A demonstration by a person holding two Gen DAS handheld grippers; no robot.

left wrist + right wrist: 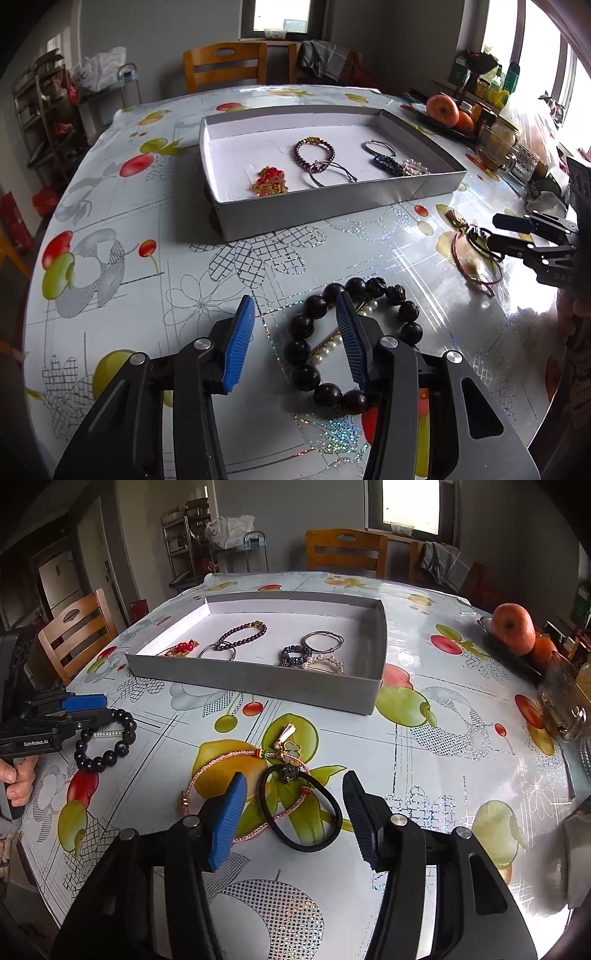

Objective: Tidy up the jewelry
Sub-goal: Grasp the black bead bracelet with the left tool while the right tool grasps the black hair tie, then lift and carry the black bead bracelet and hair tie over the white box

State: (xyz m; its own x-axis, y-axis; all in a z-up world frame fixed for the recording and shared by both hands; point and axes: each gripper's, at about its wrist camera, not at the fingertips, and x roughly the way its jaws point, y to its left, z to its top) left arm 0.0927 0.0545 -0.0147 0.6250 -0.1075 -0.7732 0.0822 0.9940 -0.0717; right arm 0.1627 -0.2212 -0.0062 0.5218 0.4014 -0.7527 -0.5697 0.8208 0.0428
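Note:
A shallow white box (332, 206) (258, 686) at mid-table holds several bracelets and a red-gold charm (269, 181). My left gripper (295, 310) is open, low over a dark wooden bead bracelet (301, 326) (123, 734) with a pearl strand (330, 345) inside its loop; the right finger sits inside the loop, the left finger outside it. My right gripper (293, 786) is open around a black hair tie (332, 805) that lies over a pink cord bracelet (221, 762) with a clover charm (291, 753).
A fruit plate with an apple (513, 633) and oranges, a glass mug (565, 709) and jars crowd the table's right side. Wooden chairs (225, 68) stand behind and to the left. Shelves line the far wall.

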